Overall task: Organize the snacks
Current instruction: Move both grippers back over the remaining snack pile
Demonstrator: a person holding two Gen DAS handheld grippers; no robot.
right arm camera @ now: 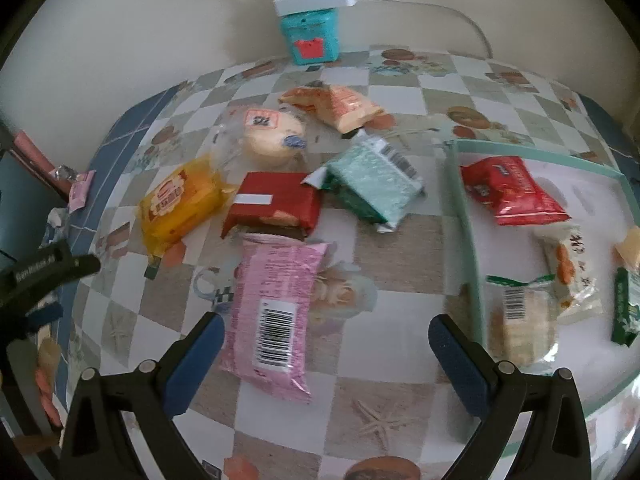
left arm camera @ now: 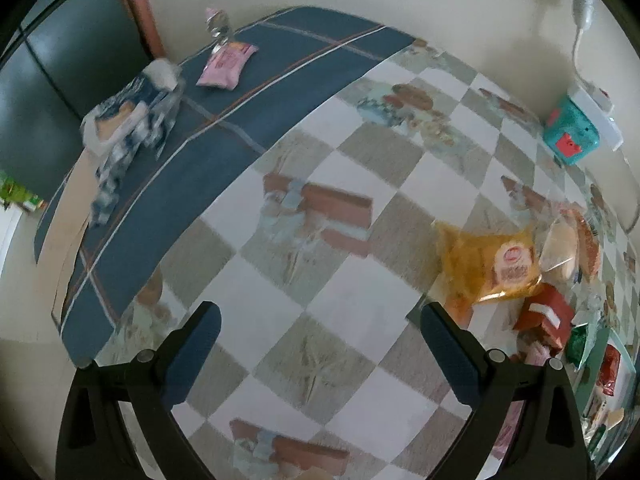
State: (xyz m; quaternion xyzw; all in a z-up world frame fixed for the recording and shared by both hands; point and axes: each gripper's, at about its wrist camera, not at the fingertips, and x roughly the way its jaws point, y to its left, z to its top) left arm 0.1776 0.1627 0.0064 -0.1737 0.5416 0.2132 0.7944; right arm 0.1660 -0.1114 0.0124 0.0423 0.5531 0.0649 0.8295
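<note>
Both our grippers are spread wide with nothing between their pads. Our left gripper (left arm camera: 320,356) hangs over bare checkered cloth (left arm camera: 344,280), with a yellow pack (left arm camera: 490,266) off to its right and a pink pack (left arm camera: 228,65) far back on the blue strip. Our right gripper (right arm camera: 326,360) hovers above a pink packet (right arm camera: 274,312), whose barcode end lies just beside the left pad (right arm camera: 196,364). Beyond it sit a red pack (right arm camera: 276,204), a yellow pack (right arm camera: 180,206), a green pack (right arm camera: 374,182), a bun (right arm camera: 268,136) and an orange pack (right arm camera: 340,108). To the right, a tray (right arm camera: 466,220) holds a red bag (right arm camera: 512,192) and other snacks.
</note>
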